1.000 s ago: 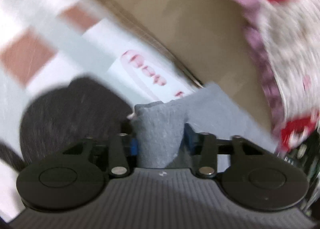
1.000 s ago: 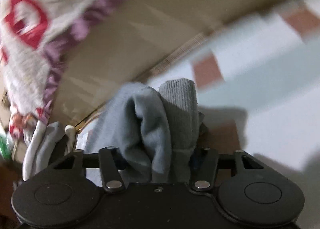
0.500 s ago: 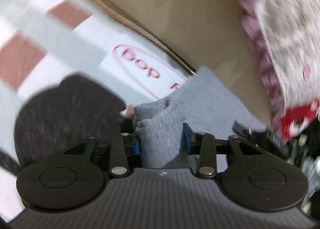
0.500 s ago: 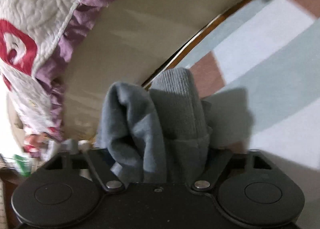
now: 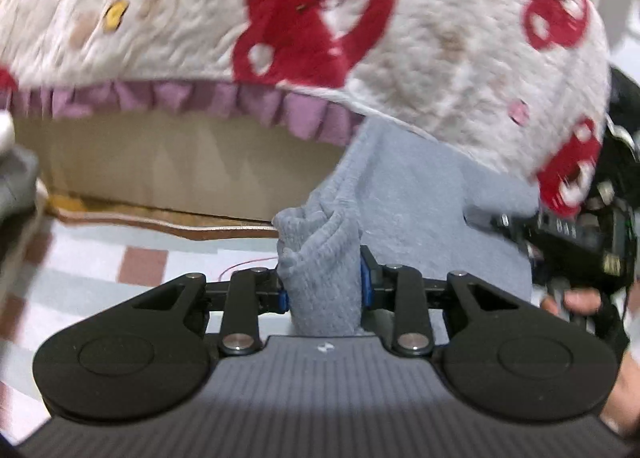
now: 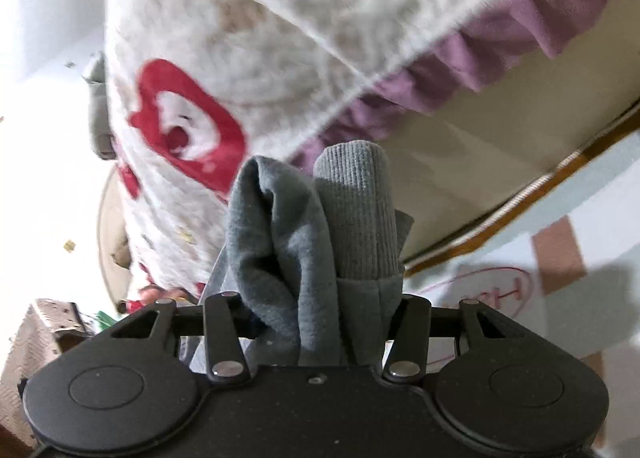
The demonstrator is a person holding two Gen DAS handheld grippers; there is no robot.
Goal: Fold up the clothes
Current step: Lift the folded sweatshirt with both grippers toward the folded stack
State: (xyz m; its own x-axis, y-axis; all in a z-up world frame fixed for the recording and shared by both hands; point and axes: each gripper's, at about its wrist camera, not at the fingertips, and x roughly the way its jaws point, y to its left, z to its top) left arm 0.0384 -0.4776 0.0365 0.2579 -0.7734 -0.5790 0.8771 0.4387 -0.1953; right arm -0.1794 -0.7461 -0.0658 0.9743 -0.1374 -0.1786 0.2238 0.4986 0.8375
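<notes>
Left view
Left gripper (image 5: 322, 290): clamped on a bunched, ribbed edge of the grey garment (image 5: 420, 218), which runs up and to the right from the jaws.
Garment position: held off the floor (image 5: 80, 278), its upper part passing under the quilt (image 5: 320, 18) that hangs over the bed side.
Other hand: at the right edge the right gripper (image 5: 560, 234) shows, a little blurred, at the garment's far edge.

Right view
Right gripper (image 6: 320, 318): pinched on a thick wad of the garment (image 6: 288, 242), a ribbed cuff (image 6: 356, 210) standing up beside a smooth fold.
Surroundings: quilt (image 6: 280, 38) above, tiled floor (image 6: 580, 298) to the right.

Step in hand: I'd say the garment is being lifted by two ends and spread, before any fold is made.
Next move: likely draw the grippers apart to pull the cloth taut, then lay it flat on a clear surface.
Care: both grips hold bunched cloth, so layers may slip unevenly.
</notes>
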